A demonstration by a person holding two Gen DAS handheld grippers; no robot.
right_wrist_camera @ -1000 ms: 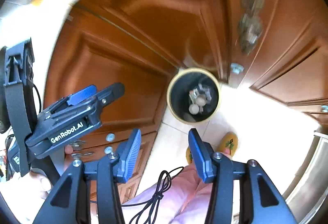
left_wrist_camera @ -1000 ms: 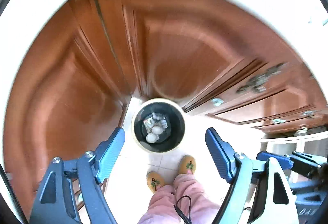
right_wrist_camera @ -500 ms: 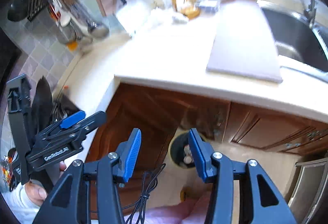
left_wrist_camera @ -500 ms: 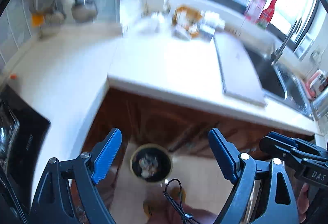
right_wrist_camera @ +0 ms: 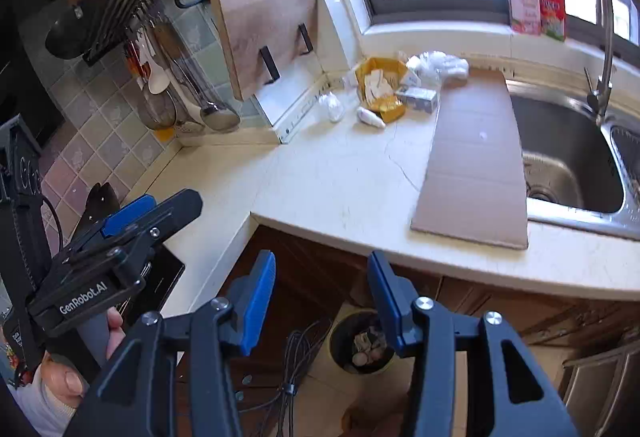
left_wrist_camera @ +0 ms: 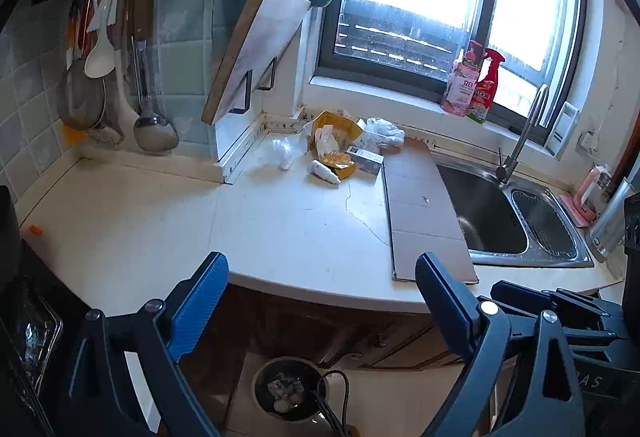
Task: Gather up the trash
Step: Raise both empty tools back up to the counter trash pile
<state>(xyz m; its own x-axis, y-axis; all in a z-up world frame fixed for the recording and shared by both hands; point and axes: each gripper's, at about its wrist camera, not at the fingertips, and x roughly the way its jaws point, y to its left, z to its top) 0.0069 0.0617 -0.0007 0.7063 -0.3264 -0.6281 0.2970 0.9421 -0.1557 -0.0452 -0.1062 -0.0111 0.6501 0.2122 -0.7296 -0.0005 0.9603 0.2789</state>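
While I hold both tools above the front edge of the counter (left_wrist_camera: 280, 229), my left gripper (left_wrist_camera: 322, 289) has nothing between its blue fingers (left_wrist_camera: 198, 307) and its jaws are opening wider. My right gripper (right_wrist_camera: 322, 301) is released too, its jaws standing partly apart with only air between them. From the right wrist view I can see my left hand (right_wrist_camera: 70, 365) wrapped around the handle of the left tool at the lower left.

Most of the trash sits at the back edge of the counter, in the corner under the window. A yellow paper bag (left_wrist_camera: 334, 125) lies open there with torn white scraps inside, and a crumpled white plastic bag (left_wrist_camera: 382, 131) rests just beside it toward the sink (left_wrist_camera: 484, 213). In front of these lie a yellow wrapper (left_wrist_camera: 340, 161), a small white tube (left_wrist_camera: 326, 171) and a small printed box (left_wrist_camera: 366, 159), all close together. A crumpled bit of clear plastic (left_wrist_camera: 282, 151) lies a little apart from them, nearer the wall-mounted cutting board (left_wrist_camera: 256, 49).

A flat cardboard sheet (left_wrist_camera: 424, 213) runs from the back of the counter to its front edge, along the sink's rim.

Down on the floor, against the brown cabinets, the round trash bin (left_wrist_camera: 290, 389) stands open with several pieces already inside; it shows below and between my grippers in both views.
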